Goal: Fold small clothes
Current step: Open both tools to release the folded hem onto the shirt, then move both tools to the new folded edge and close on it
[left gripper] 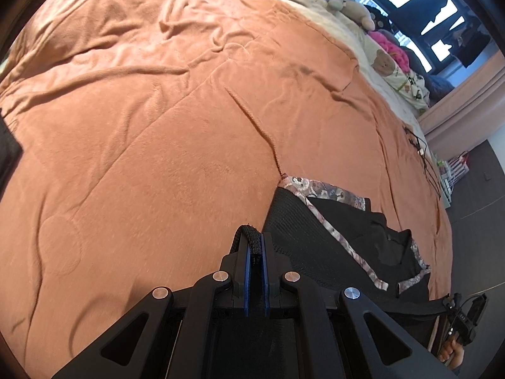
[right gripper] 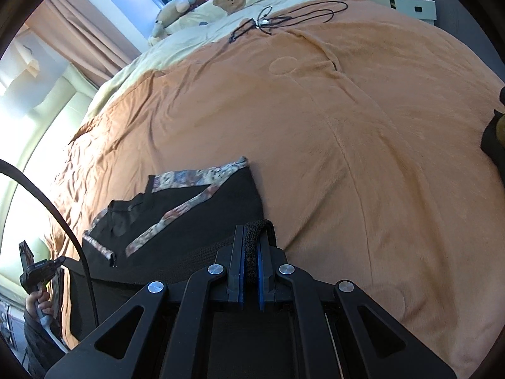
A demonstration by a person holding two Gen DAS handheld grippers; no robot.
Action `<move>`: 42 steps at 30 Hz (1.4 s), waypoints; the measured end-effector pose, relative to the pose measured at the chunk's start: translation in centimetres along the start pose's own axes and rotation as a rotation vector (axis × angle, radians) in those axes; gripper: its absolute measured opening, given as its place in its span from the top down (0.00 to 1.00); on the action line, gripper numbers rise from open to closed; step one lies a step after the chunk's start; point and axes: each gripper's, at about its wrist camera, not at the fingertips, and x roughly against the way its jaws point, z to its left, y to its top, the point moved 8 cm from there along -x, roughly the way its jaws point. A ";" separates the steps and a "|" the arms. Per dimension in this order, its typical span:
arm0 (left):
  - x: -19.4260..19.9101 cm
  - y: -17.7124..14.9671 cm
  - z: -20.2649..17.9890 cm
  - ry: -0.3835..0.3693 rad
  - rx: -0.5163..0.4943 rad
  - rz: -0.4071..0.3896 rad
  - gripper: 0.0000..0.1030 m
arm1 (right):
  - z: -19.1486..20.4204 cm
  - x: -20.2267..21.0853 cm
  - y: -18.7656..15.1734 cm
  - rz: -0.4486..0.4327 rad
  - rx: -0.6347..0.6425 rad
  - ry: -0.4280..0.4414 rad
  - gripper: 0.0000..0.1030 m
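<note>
Pinching a black knit edge in each set of jaws: left gripper (left gripper: 256, 246) and right gripper (right gripper: 251, 246) both pressed together on the black garment (left gripper: 341, 237), lying lower right in the left view, lower left in the right view, on the orange blanket (left gripper: 157, 126). Soft, light, floppy, likely to sag; best gripped at the corners of the knit hem, not the patterned trim (left gripper: 318, 189).

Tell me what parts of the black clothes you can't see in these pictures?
- Left wrist view: the near edge of the black garment is hidden behind the left gripper.
- Right wrist view: its near part is covered by the right gripper.
- Both views: its underside lies hidden against the orange blanket.
</note>
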 end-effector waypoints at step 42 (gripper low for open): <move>-5.7 -2.2 -0.3 0.242 -0.379 0.138 0.47 | 0.7 -5.0 -2.5 0.187 0.357 -0.292 0.31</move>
